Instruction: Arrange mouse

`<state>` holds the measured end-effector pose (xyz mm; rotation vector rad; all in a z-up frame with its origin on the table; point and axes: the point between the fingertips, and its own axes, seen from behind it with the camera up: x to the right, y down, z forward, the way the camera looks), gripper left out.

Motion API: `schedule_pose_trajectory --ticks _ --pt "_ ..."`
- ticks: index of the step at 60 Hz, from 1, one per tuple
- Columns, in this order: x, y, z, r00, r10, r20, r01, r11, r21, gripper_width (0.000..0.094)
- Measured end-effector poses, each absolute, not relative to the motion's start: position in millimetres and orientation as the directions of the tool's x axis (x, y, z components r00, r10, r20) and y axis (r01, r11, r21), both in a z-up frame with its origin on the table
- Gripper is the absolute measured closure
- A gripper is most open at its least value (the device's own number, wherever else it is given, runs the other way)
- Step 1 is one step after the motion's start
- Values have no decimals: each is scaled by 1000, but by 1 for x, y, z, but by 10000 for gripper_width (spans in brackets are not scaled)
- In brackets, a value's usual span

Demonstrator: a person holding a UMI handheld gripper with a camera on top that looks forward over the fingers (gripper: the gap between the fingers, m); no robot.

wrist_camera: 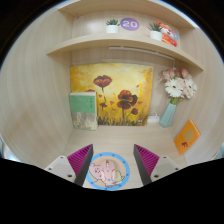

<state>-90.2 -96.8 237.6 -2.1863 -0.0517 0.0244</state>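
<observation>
**No mouse in sight, hand-held gripper empty over the round mat**

Gripper view: the hand-held gripper [111,163] has its fingers spread wide, magenta pads [79,160] facing each other, nothing clamped between them. In the gap, at 6 o'clock, sits a round coaster-like mat [108,172] with a blue rim and a cartoon elephant print; it lies flat on the tabletop [40,150], with a gap to each finger as far as I can tell.

The mouse: not visible anywhere in this view (could be below the fingers or off to a side, can't tell). So the key relation, which way it lies from the gripper and how its long axis runs, can't be read here. My judgement: the gripper needs to swing or tilt to find the mouse first, and the round mat looks like a likely target spot, though that's a guess.

Beyond the fingers, at 12 o'clock: a flower painting [111,95] leaning on the back wall. At 10 o'clock a green book [83,110] stands upright just in front of the painting's left part. At 2 o'clock a teal vase [168,113] with pale flowers [179,85], and at 3 o'clock an orange card [187,136] propped upright. Two shelves above: a purple round sign [130,24] reading "20", a small potted plant [112,25], and a small red-and-white figure [168,36] (too small to say more).
</observation>
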Motion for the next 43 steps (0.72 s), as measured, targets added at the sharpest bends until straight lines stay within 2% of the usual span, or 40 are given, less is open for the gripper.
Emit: schedule_pose_trajectory --ticks 43 --pt "-59 -134 225 998 18 -60 -38 -589 -807 134"
